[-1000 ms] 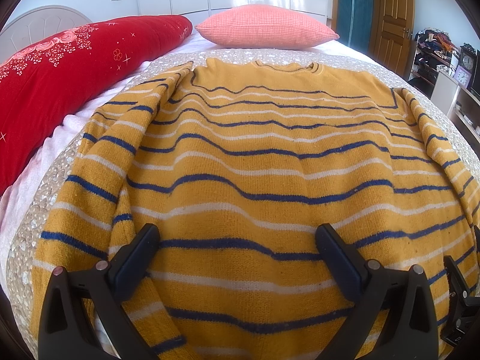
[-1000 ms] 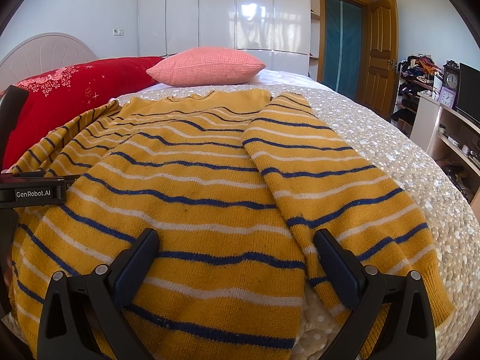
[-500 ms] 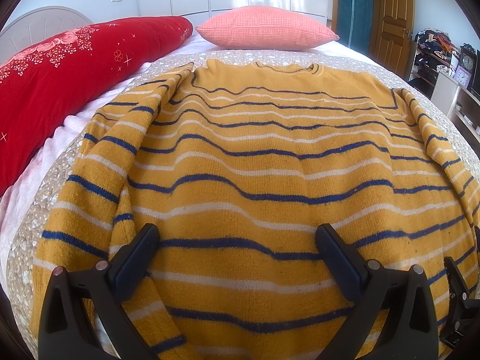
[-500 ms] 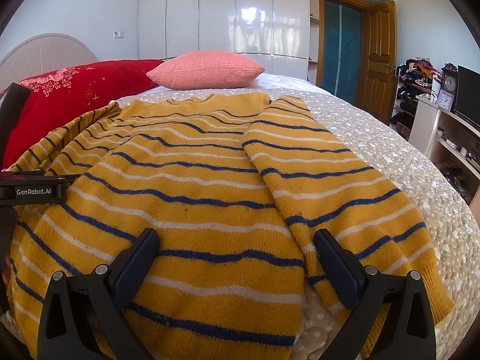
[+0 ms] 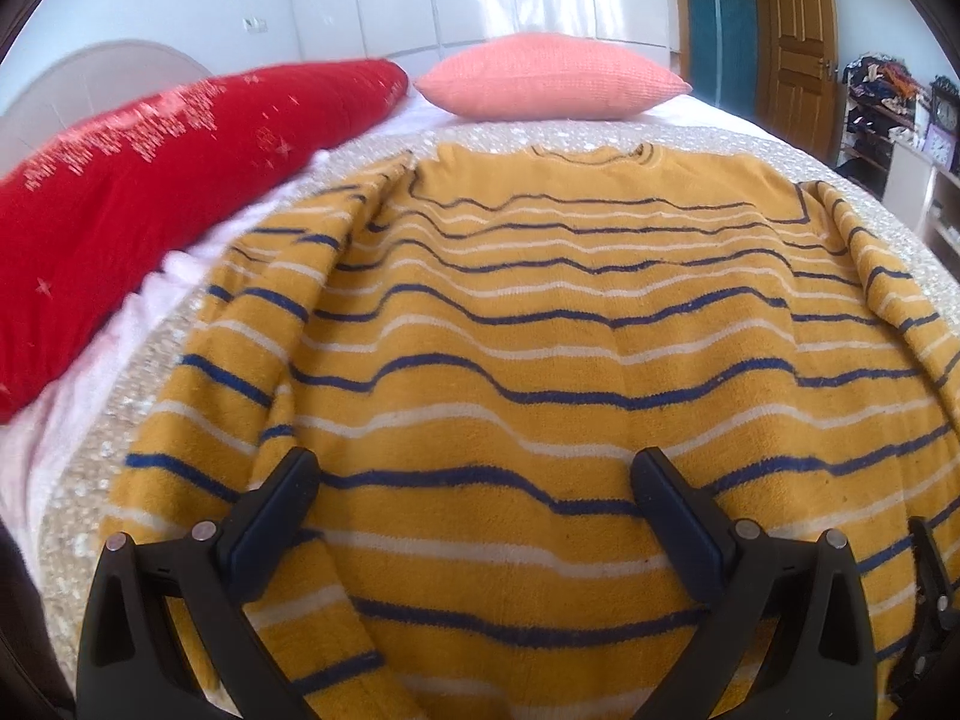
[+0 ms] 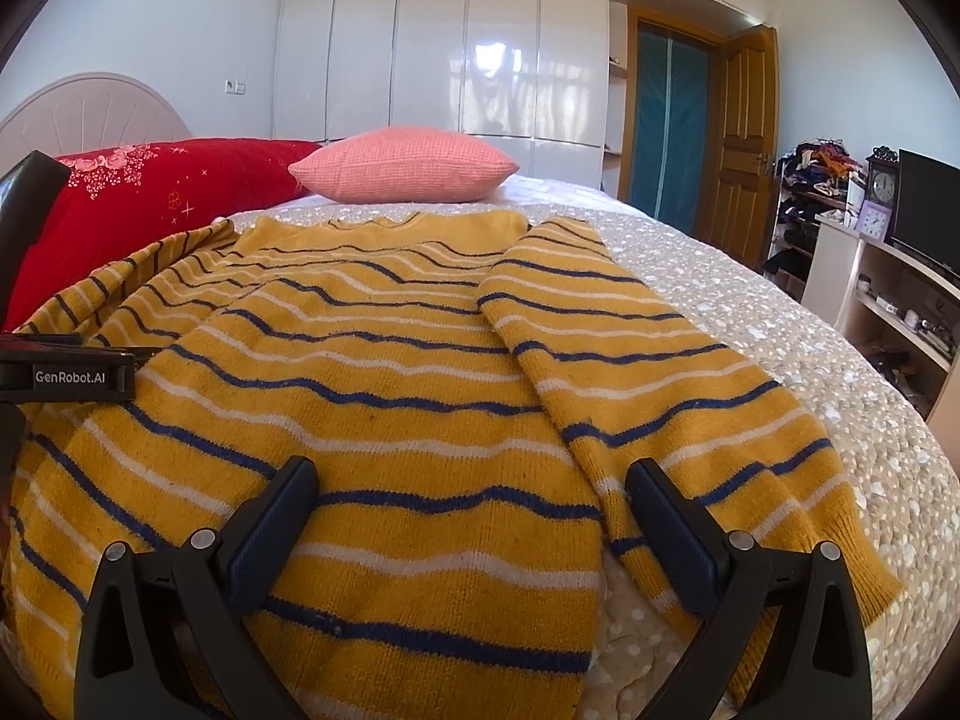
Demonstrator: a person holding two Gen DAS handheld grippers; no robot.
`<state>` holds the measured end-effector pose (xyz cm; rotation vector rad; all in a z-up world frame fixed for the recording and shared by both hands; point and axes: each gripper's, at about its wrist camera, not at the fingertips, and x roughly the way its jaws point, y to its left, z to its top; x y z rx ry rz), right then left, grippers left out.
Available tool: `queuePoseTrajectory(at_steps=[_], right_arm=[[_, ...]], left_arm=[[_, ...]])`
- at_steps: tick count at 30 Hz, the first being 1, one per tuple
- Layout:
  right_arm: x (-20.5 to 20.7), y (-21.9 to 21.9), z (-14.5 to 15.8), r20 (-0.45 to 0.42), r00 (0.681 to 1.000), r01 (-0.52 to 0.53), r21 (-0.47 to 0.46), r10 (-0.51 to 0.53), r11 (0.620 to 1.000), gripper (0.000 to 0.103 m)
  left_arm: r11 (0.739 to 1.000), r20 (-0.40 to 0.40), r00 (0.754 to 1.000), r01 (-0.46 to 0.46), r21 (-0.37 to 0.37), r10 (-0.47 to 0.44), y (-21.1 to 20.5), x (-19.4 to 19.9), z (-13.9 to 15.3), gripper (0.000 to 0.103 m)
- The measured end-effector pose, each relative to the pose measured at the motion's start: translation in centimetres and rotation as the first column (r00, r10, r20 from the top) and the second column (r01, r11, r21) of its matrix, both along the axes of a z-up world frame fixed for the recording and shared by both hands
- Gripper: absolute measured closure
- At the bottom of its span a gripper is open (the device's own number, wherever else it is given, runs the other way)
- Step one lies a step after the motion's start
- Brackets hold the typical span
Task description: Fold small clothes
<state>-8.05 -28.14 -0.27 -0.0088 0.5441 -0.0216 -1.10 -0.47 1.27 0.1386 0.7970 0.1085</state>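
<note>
A mustard-yellow sweater [image 5: 540,360] with navy and white stripes lies flat on the bed, collar away from me, sleeves down both sides. It also shows in the right wrist view [image 6: 372,396], with its right sleeve [image 6: 648,372] lying apart on the bedspread. My left gripper [image 5: 477,480] is open and empty, just above the sweater's lower body near the hem. My right gripper [image 6: 471,486] is open and empty above the hem's right part, its right finger [image 6: 672,534] over the gap beside the sleeve. The left gripper's body [image 6: 60,375] shows at the left edge of the right wrist view.
A red bolster [image 5: 150,210] lies along the bed's left side and a pink pillow [image 5: 552,78] at the far end. The speckled bedspread [image 6: 780,312] extends right. A shelf unit with clocks and a TV [image 6: 900,228] stands beside the bed; a wooden door [image 6: 744,138] is beyond.
Both cameras have tilted up and drawn back a little, so more of the room and wall shows. The sweater has not moved and both grippers stay open.
</note>
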Motion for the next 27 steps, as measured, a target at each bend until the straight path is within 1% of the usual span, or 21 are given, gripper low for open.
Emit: queuePoseTrajectory(at_steps=[1, 2, 4, 5, 7, 9, 14, 16, 22, 27], right_arm=[[0.0, 0.0, 0.0, 0.002, 1.0, 0.001, 0.0, -0.001, 1.0, 0.001], [-0.1, 0.0, 0.0, 0.002, 1.0, 0.002, 0.001, -0.002, 1.0, 0.0], [-0.1, 0.0, 0.0, 0.002, 1.0, 0.002, 0.004, -0.002, 1.0, 0.0], [-0.1, -0.1, 0.1, 0.001, 1.0, 0.001, 0.007, -0.001, 1.0, 0.0], [-0.2, -0.1, 0.0, -0.001, 1.0, -0.001, 0.012, 0.001, 1.0, 0.0], [-0.2, -0.1, 0.0, -0.001, 1.0, -0.001, 0.013, 0.001, 1.0, 0.0], [-0.3, -0.2, 0.0, 0.002, 1.0, 0.0, 0.014, 0.0, 1.0, 0.001], [-0.4, -0.2, 0.0, 0.003, 1.0, 0.0, 0.014, 0.0, 1.0, 0.001], [-0.5, -0.2, 0.0, 0.009, 1.0, 0.003, 0.015, -0.003, 1.0, 0.0], [-0.6, 0.0, -0.1, 0.016, 1.0, 0.006, 0.013, -0.007, 1.0, 0.0]], left_arm=[[0.999, 0.014, 1.0, -0.009, 0.033, 0.008, -0.3, -0.2, 0.0, 0.0], [0.995, 0.034, 0.999, -0.022, 0.094, 0.019, -0.7, -0.6, 0.0, 0.0], [0.985, 0.062, 0.998, -0.035, 0.168, 0.025, -1.4, -1.0, 0.0, 0.0], [0.98, 0.095, 0.995, -0.043, 0.197, 0.025, -1.7, -1.2, 0.1, 0.0], [0.973, 0.12, 0.992, -0.052, 0.224, 0.025, -1.9, -1.4, 0.3, 0.0], [0.973, 0.107, 0.994, -0.049, 0.224, 0.025, -1.8, -1.4, 0.5, 0.0], [0.983, 0.05, 0.998, -0.037, 0.182, 0.028, -1.3, -1.3, 0.5, 0.0], [0.983, 0.062, 0.998, -0.04, 0.176, 0.03, -1.3, -1.3, 0.4, 0.0], [0.982, 0.034, 0.999, -0.036, 0.186, 0.03, -1.4, -1.4, 0.4, 0.0], [0.982, 0.036, 0.999, -0.036, 0.185, 0.03, -1.4, -1.4, 0.5, 0.0]])
